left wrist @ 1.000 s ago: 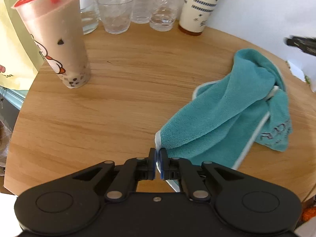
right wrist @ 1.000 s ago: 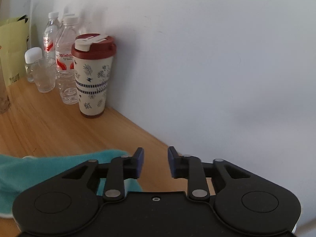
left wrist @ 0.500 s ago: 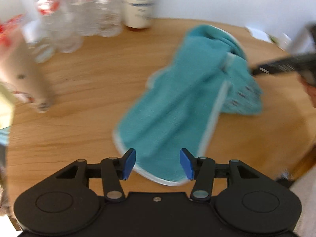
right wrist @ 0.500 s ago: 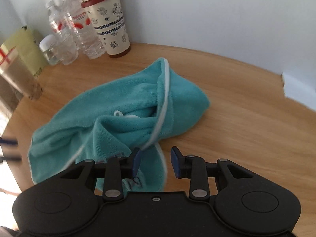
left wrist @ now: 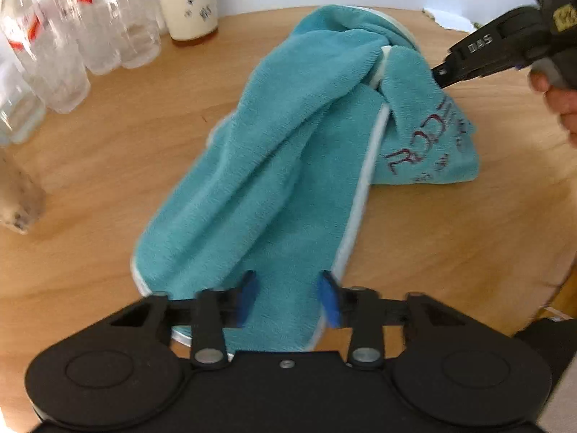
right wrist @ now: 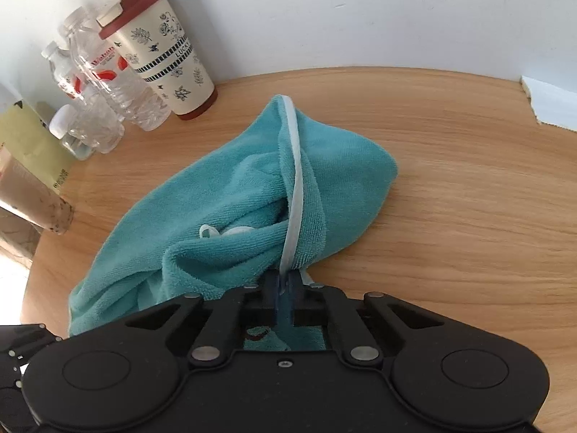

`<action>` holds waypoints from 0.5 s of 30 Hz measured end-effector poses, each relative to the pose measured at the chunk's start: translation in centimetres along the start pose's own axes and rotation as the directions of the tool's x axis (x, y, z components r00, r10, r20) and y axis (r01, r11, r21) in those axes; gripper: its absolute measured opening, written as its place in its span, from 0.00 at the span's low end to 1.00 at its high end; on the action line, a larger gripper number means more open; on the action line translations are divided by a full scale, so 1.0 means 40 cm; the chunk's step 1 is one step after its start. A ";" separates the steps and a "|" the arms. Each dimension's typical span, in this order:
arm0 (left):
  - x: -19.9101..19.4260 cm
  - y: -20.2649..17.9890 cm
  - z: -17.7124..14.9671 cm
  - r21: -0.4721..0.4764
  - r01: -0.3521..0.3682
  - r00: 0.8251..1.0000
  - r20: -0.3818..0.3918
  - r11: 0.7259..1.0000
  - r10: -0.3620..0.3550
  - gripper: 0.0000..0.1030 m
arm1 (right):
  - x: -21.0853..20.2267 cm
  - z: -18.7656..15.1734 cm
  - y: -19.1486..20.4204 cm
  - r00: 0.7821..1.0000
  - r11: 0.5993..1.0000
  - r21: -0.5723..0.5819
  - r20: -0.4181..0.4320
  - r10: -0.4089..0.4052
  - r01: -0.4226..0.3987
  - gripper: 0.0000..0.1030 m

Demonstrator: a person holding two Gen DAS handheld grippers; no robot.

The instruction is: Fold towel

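Teal towel (left wrist: 274, 166) with pale trim, lying crumpled and bunched in a long diagonal heap on a round wooden table (left wrist: 126, 137). Near end spread flatter toward the left gripper (left wrist: 288, 294); far end mounded, with dark red lettering on one flap.

Left gripper hovering over the near end of the towel, blue-tipped fingers (left wrist: 247, 294) spread wide apart, holding nothing.

Right gripper (right wrist: 285, 285) pressed closed on a fold of the towel (right wrist: 234, 195) at its pale trimmed edge (right wrist: 295, 180), the trim running straight up from between the fingers. Seen from the left wrist view, the right gripper (left wrist: 441, 72) reaching in from the upper right, tip against the mounded far end, with part of a hand (left wrist: 560, 104) behind it.

At the back of the table against a white wall: cream cup with a dark red lid (right wrist: 158, 50), clear plastic water bottles (right wrist: 104, 83) beside it, a tan drink cup (right wrist: 32, 202) near the left edge.
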State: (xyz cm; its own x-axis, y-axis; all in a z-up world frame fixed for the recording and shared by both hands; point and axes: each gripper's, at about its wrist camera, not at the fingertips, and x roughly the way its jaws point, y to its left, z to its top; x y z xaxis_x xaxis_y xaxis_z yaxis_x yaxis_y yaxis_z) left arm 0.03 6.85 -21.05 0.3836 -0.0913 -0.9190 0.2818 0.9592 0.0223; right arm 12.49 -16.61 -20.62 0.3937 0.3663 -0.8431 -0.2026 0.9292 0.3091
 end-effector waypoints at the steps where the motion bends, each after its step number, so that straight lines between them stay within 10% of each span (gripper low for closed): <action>1: 0.000 0.004 0.001 -0.005 -0.003 1.000 0.003 1.000 0.003 0.07 | -0.015 0.002 -0.005 1.000 1.000 -0.004 0.015 -0.012 0.012 0.02; 15: -0.021 0.050 0.013 0.056 -0.086 0.996 -0.029 0.995 0.088 0.03 | -0.300 0.162 -0.127 0.949 0.959 -0.091 0.196 -0.247 0.268 0.01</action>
State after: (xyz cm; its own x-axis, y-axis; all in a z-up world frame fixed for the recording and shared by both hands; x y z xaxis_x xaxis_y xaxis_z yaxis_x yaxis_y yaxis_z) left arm 0.74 8.72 -20.04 0.3817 0.0013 -0.9243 0.2964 0.9470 0.1238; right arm 14.61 -25.40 -9.21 0.5993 0.1282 -0.7902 -0.1707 0.9849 0.0303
